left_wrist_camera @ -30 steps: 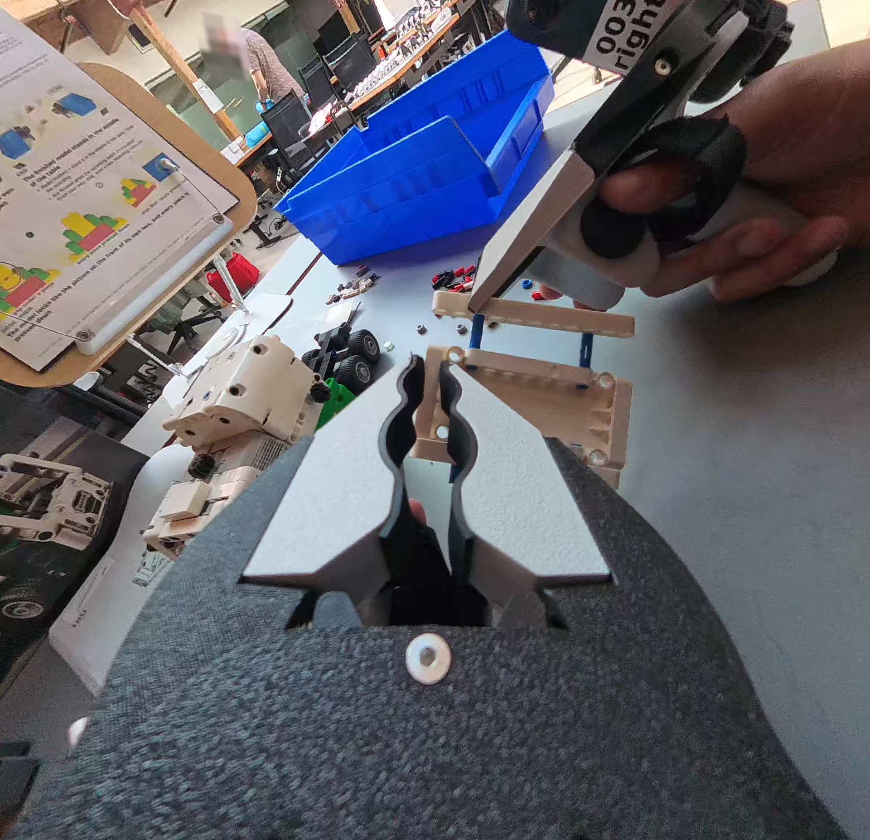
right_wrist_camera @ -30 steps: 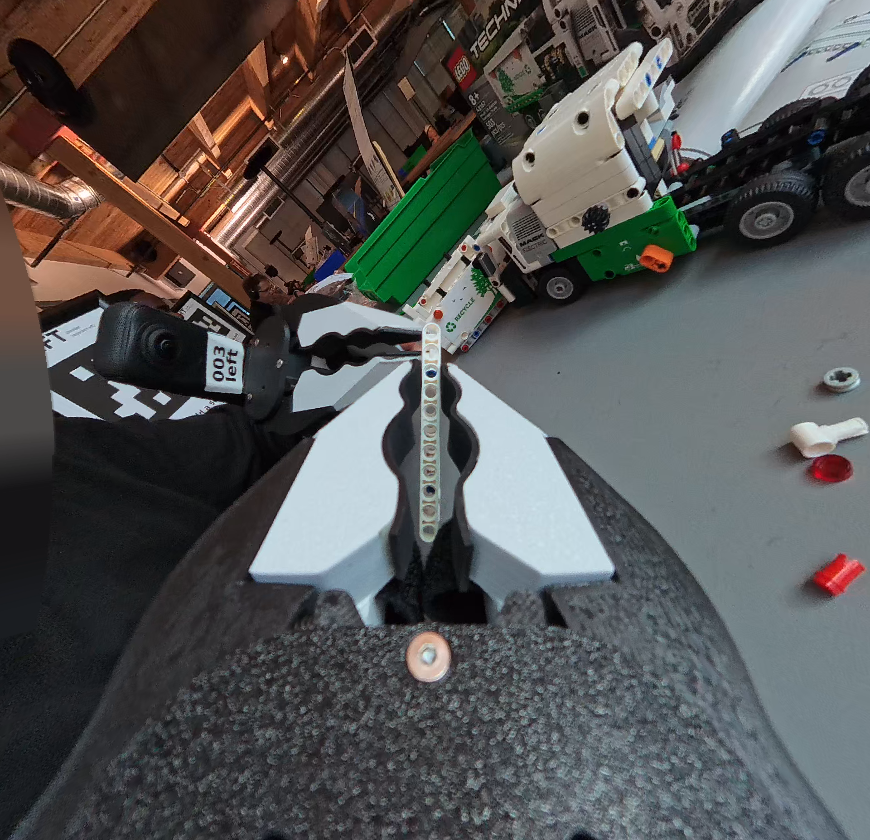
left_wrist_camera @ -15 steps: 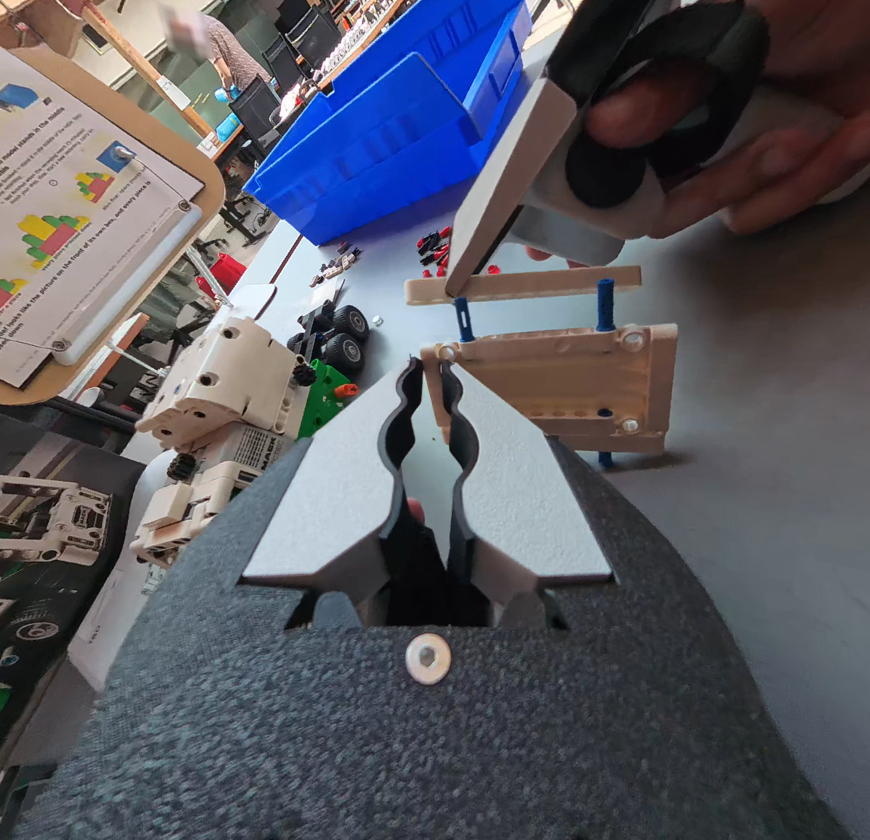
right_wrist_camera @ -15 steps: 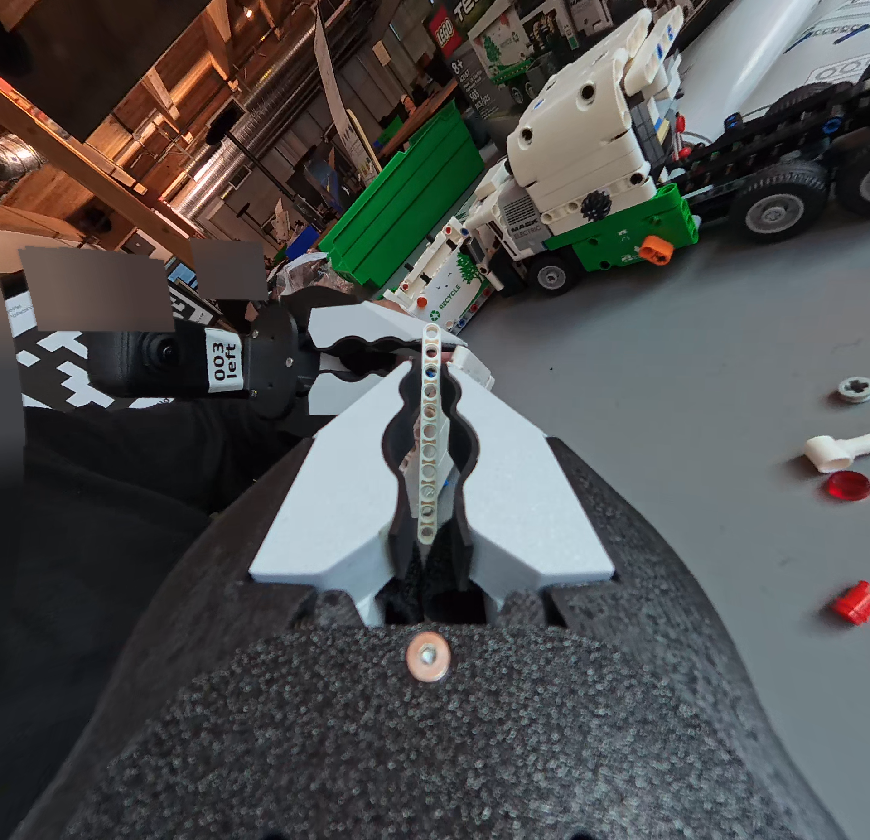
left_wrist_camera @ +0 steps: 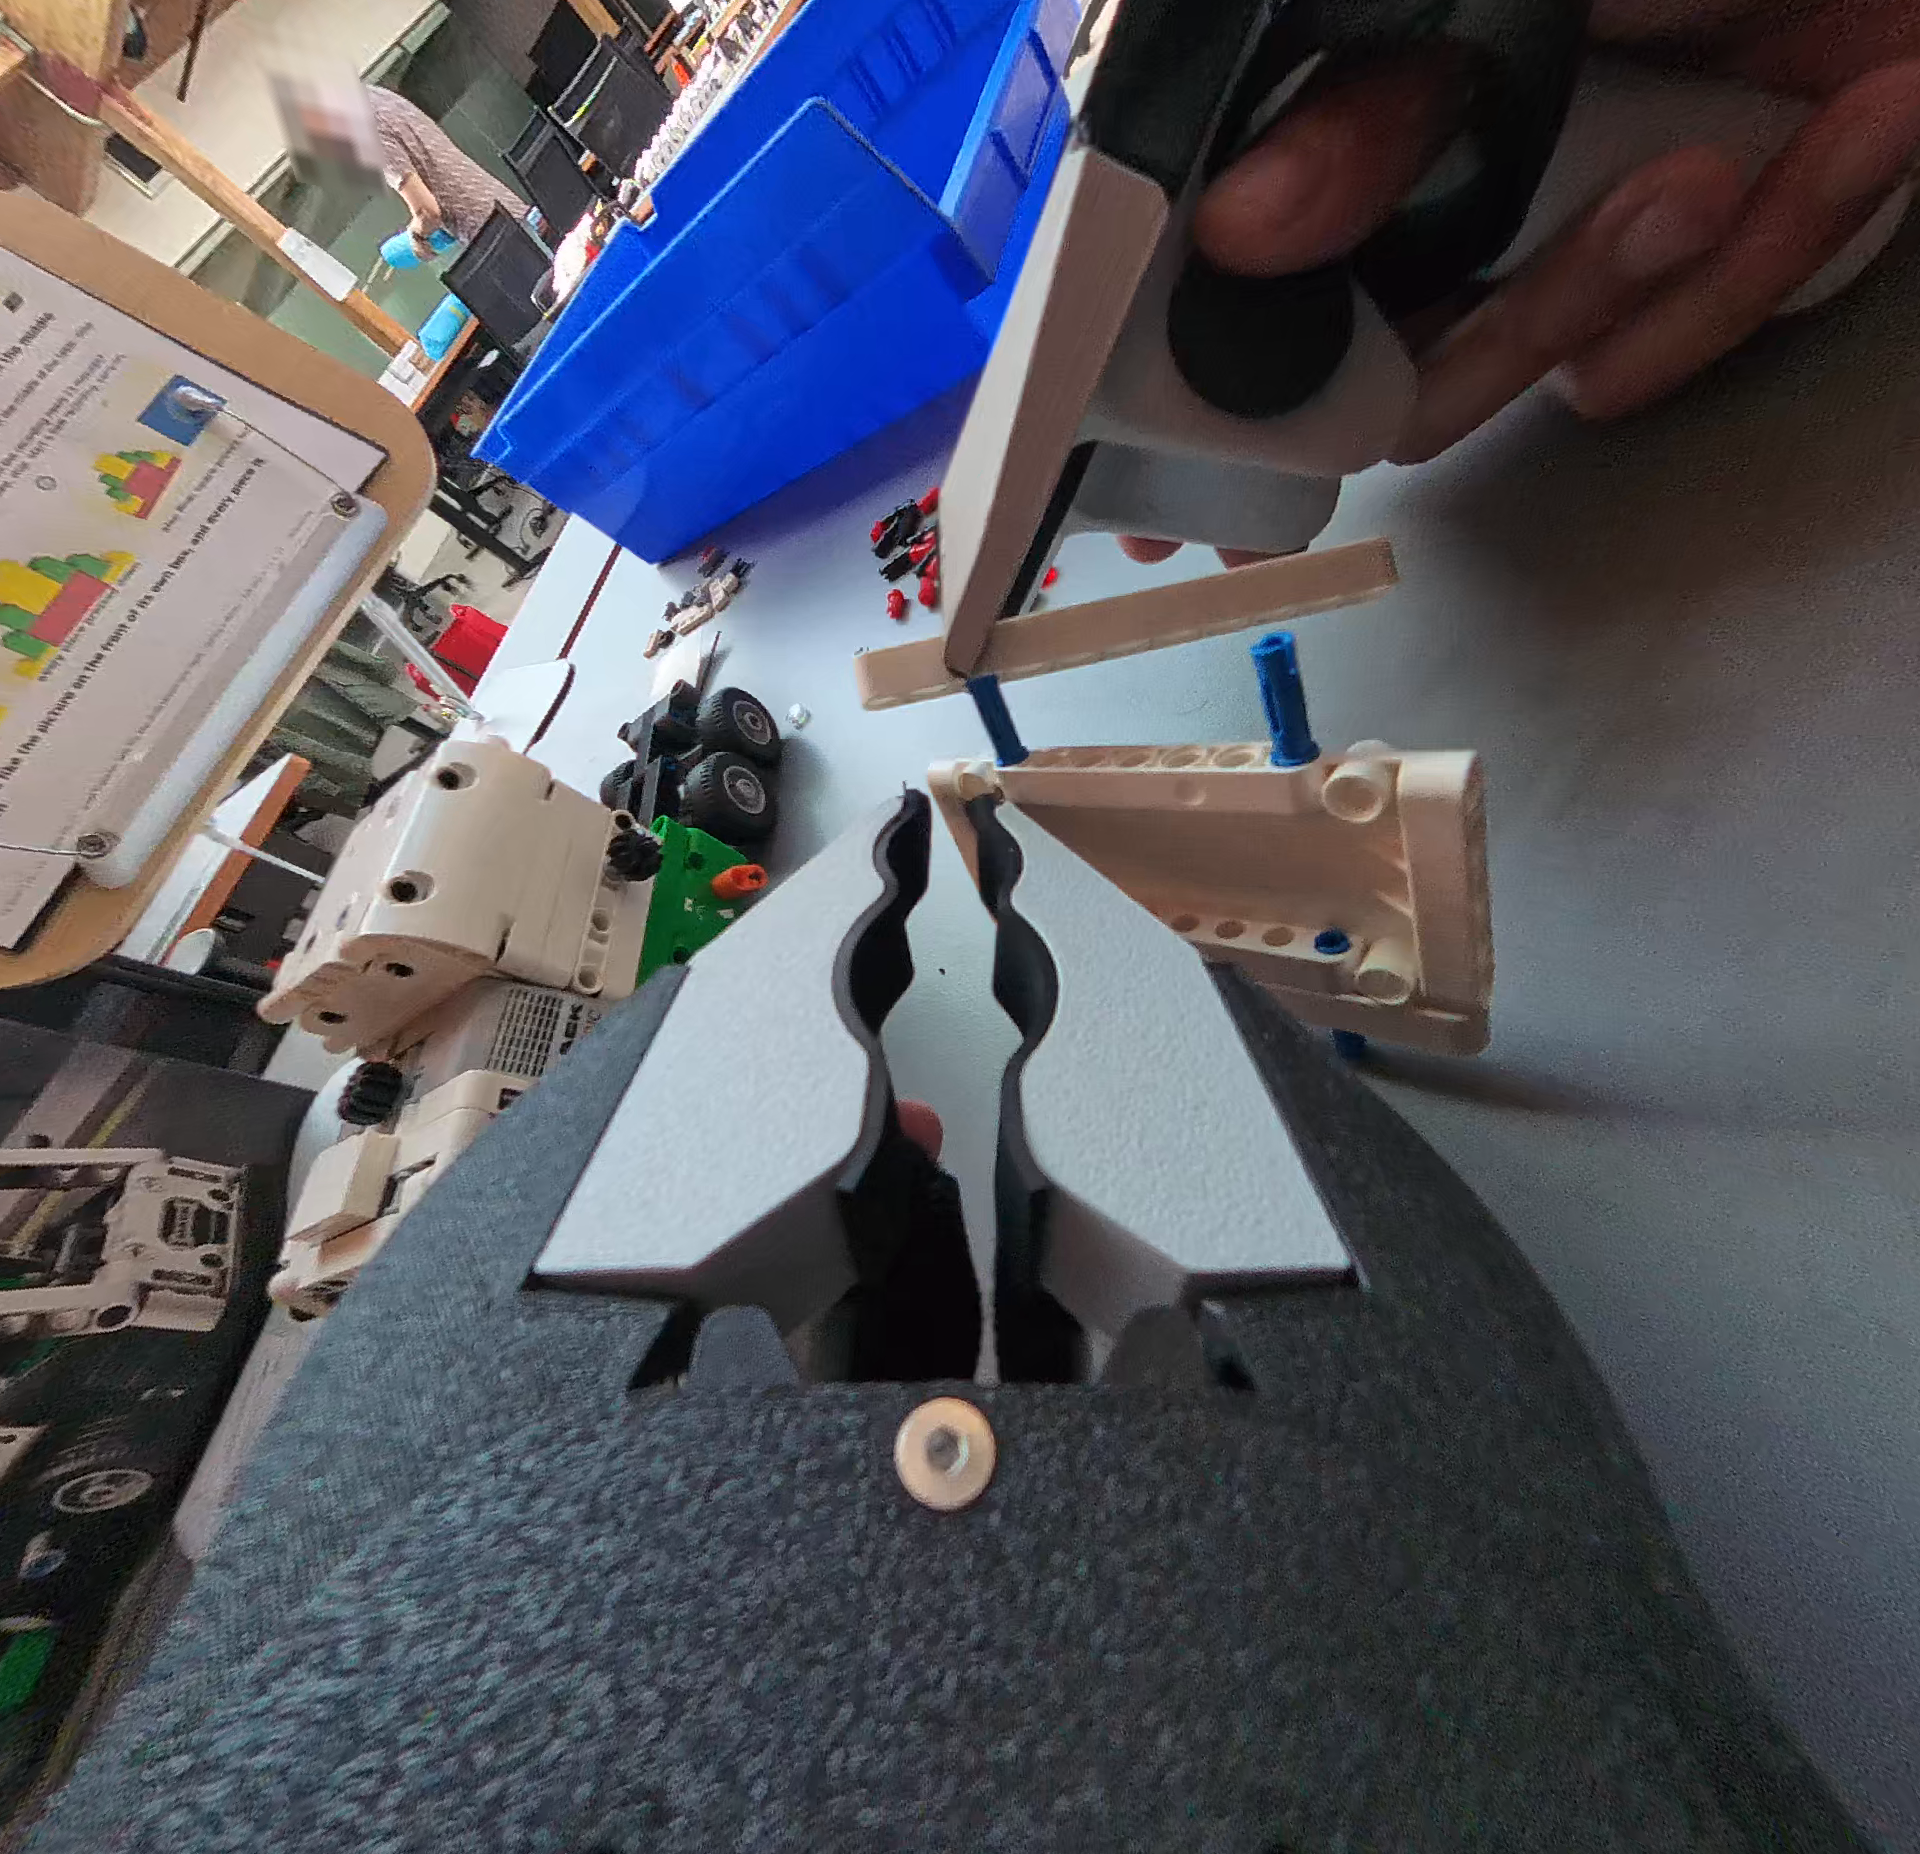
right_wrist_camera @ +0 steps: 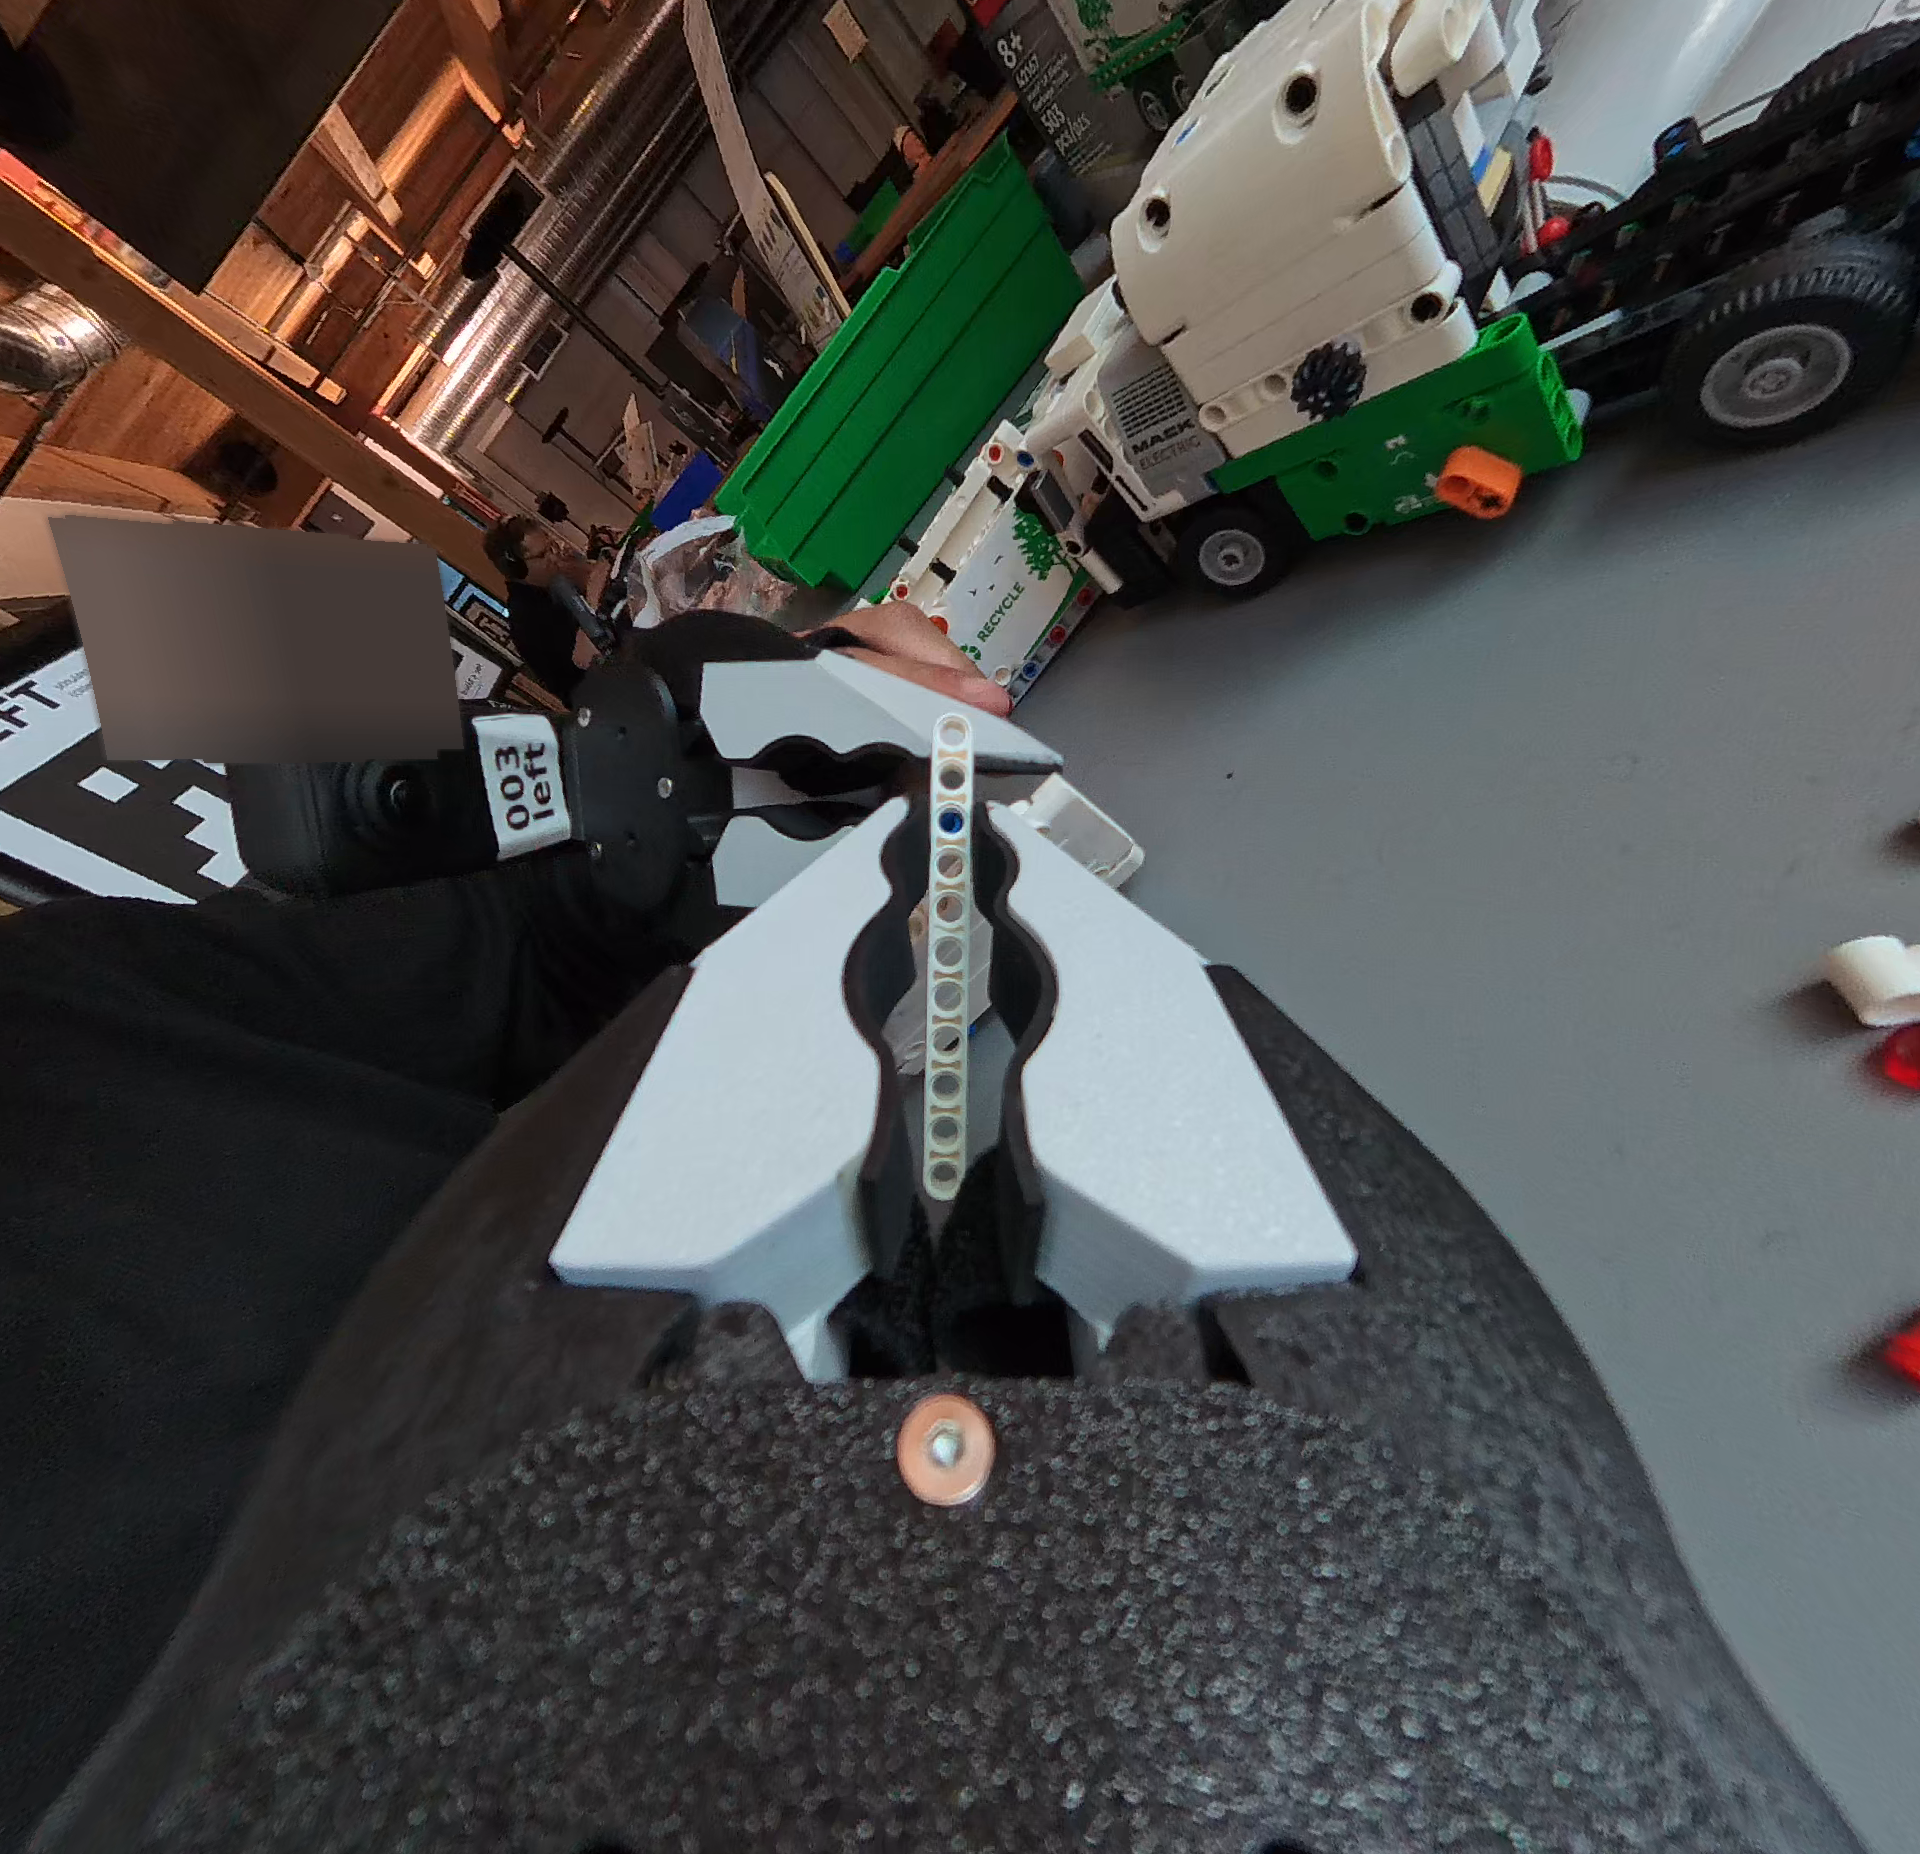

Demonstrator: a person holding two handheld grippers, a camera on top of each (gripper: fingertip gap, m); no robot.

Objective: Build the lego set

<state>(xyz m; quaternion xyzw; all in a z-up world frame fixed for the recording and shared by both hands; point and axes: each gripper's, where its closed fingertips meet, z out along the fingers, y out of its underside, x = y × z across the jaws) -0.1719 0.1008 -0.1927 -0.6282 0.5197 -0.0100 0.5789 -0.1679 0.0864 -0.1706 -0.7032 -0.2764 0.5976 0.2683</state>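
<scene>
Fitting beam (left_wrist_camera: 1132,615), pinched by right tongs (right_wrist_camera: 951,983), onto two blue pins (left_wrist_camera: 1283,698) of panel (left_wrist_camera: 1268,869), mid-table; left tongs (left_wrist_camera: 951,869) clamped on panel corner. Next: probably align free hole, press down.

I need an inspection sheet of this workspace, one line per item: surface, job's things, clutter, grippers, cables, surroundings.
Surface: grey table, bare at the right.
Job's things: white beam on one blue pin of the white frame panel; second blue pin free; partly built truck.
Clutter: small red parts, loose wheels.
Grippers: left gripper pinches the panel's corner; right gripper shut on the beam.
Cables: nothing seen.
Surroundings: blue bin, instruction board, green bin.
</scene>
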